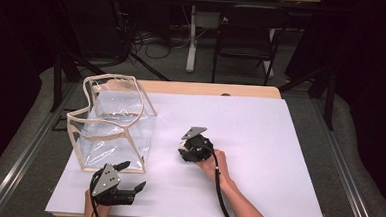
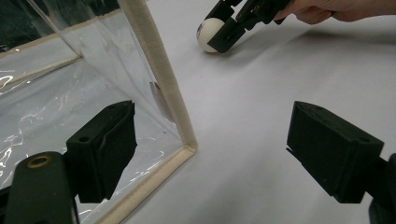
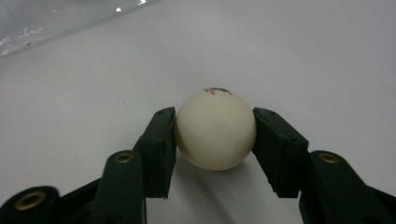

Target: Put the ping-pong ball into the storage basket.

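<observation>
A small white ball (image 3: 215,129) with a printed mark on top rests on the white table sheet, and both pads of my right gripper (image 3: 215,140) press on its sides. From above, that right gripper (image 1: 188,149) sits mid-table, tilted down. The same ball (image 2: 208,34) appears far off in the left gripper view, pinched by the other gripper's black jaws. My left gripper (image 1: 130,176) stands open near the table's front edge, just below the front corner of a clear plastic bag (image 1: 115,127) with cream trim. Its jaws hold nothing.
The clear bag's trimmed corner (image 2: 180,128) lies close before the left jaw. The white sheet (image 1: 259,142) stretches to the right of the ball. Behind the table stand a dark chair (image 1: 247,36) and cables on the floor.
</observation>
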Demonstrator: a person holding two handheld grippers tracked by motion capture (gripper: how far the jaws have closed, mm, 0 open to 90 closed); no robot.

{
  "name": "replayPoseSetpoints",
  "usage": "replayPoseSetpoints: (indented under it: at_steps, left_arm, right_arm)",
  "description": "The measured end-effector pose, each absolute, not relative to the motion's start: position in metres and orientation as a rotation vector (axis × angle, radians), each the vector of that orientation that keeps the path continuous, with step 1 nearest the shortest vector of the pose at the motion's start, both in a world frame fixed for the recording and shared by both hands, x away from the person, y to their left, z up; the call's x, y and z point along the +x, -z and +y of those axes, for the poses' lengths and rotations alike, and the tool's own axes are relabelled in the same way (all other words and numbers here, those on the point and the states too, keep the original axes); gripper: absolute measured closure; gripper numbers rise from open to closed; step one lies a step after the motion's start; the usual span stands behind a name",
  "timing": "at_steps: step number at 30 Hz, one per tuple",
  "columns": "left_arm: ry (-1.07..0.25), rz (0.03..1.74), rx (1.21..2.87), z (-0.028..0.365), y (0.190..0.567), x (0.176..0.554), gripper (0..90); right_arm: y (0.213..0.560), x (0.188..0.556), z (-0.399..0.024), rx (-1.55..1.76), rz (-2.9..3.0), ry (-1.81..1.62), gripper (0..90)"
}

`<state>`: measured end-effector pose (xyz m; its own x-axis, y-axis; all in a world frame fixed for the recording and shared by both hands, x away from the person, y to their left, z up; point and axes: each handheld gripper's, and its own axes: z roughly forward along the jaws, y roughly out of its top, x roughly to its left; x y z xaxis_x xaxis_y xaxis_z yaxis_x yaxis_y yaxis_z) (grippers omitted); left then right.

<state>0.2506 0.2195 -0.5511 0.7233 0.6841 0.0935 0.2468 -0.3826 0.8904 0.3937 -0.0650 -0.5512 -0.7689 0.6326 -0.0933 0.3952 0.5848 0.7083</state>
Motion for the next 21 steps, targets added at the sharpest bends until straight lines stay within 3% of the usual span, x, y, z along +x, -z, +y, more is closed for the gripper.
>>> replayPoseSetpoints:
  at_steps: [21]
  left_arm:
    - [-0.563, 0.72, 1.957, 0.221, 0.551, 0.251, 15.9]
  right_arm:
    - [0.522, 0.383, -0.077, 0.795, 2.443, -1.025, 50.9]
